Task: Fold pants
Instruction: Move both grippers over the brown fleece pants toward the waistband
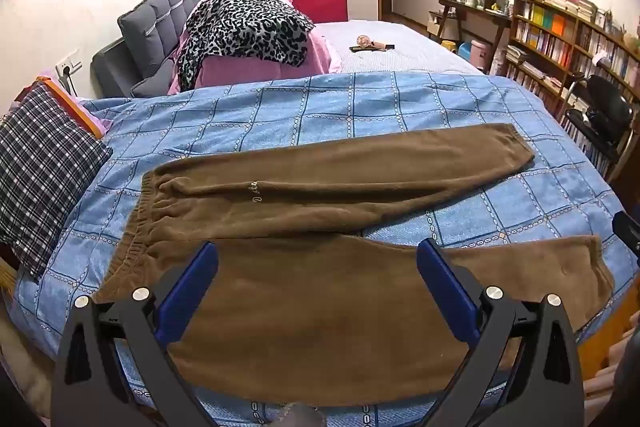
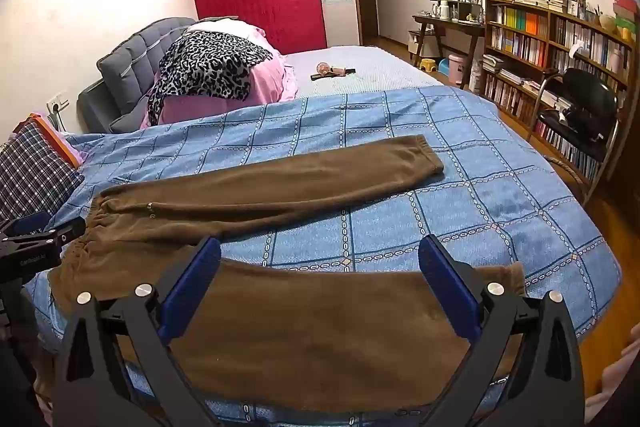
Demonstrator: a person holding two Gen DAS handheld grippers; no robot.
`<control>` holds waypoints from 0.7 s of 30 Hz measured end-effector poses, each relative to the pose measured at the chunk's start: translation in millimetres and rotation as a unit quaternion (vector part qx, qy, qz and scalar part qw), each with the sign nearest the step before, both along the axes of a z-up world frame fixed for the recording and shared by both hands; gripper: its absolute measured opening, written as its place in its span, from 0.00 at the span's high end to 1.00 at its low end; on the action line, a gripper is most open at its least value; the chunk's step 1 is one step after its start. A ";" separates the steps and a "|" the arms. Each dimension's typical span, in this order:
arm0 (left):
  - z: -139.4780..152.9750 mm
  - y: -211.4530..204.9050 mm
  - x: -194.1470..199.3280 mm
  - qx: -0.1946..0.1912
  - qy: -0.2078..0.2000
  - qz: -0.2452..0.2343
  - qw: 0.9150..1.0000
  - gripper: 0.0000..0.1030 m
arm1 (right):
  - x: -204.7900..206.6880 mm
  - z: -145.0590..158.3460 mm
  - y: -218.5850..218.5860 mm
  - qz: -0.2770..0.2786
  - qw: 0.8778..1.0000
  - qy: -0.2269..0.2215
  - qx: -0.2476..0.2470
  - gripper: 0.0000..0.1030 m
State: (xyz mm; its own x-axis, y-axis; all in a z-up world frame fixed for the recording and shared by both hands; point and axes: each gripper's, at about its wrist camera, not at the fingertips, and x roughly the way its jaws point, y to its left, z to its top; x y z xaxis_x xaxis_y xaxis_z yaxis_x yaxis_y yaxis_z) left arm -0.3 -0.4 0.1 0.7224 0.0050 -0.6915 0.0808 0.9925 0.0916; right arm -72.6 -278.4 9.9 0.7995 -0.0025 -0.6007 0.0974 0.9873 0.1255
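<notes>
Left tongs (image 1: 317,263) gape wide low in the frame, gripping nothing, poised over the near leg of the brown pants (image 1: 320,315). Right tongs (image 2: 319,261) spread just as wide, also bare. The pants lie flat on the blue checked bedspread (image 1: 360,103), waistband at left, legs splayed rightward. Beyond, upper left, a leopard-print blanket (image 1: 244,27).

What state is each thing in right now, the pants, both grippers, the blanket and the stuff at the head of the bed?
Brown pants: unfolded, spread flat, legs apart.
Left gripper: open, above the near leg, holding nothing.
Right gripper: open, above the near leg, holding nothing.
Blue checked blanket: spread under the pants.
Leopard-print cloth: draped over pink bedding.
</notes>
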 end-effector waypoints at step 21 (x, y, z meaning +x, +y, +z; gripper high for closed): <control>-4.8 1.1 0.7 0.001 0.014 -0.004 1.000 0.05 | -0.8 -0.2 -4.7 -0.021 1.000 0.020 0.007 0.03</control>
State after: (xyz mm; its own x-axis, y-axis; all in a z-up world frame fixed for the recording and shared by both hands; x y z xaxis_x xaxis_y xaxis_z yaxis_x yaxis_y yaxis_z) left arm 0.4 0.7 -4.7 0.7033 -0.0004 -0.7109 0.0922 0.9916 0.0906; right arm -73.4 -283.1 9.6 0.7746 -0.0273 -0.6319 0.1436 0.9806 0.1336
